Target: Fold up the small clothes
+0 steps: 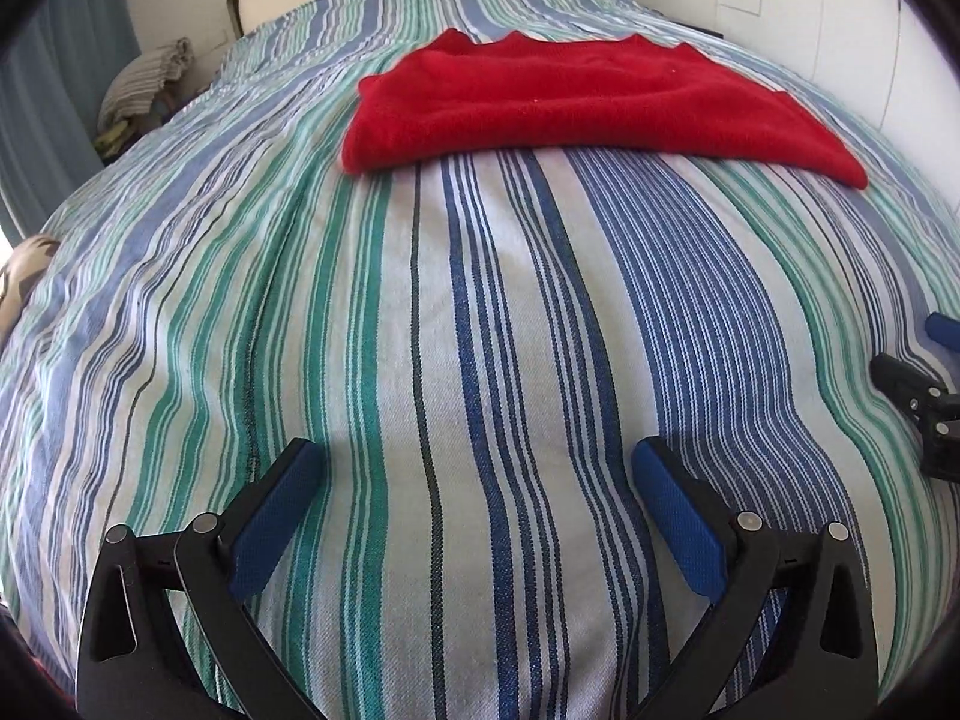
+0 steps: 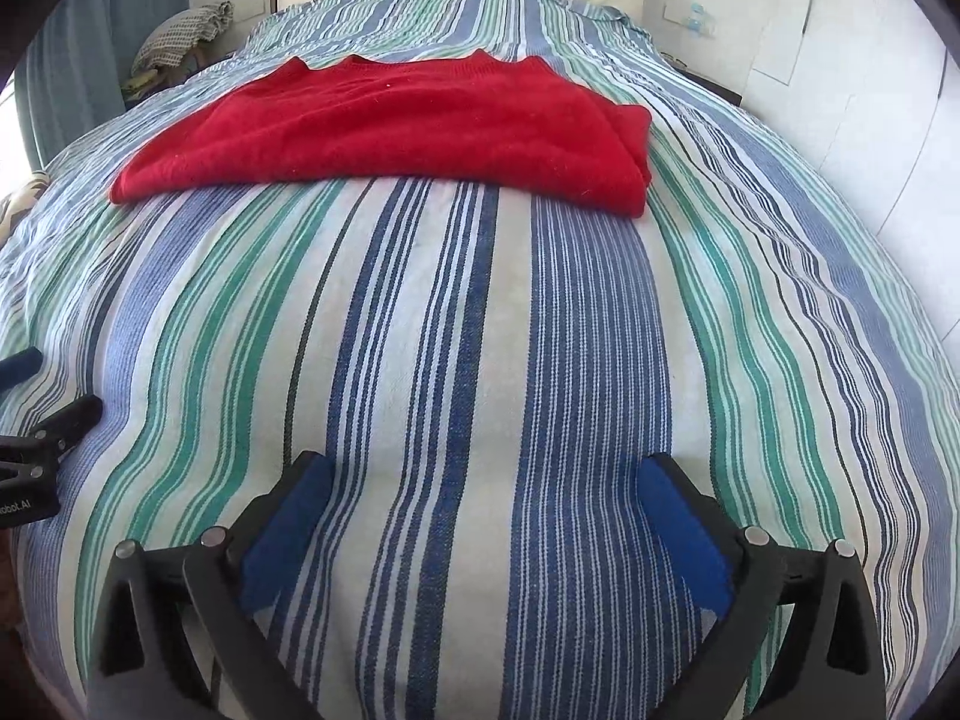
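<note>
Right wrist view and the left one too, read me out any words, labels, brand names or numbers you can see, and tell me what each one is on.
"obot.AI" (start cut off by the picture edge): white lettering on the black body of the left gripper, seen at the left edge of the right wrist view.
Wall fittings with blue marks: too small and blurred to read.
Red garment and striped bedspread: no lettering visible.
</note>
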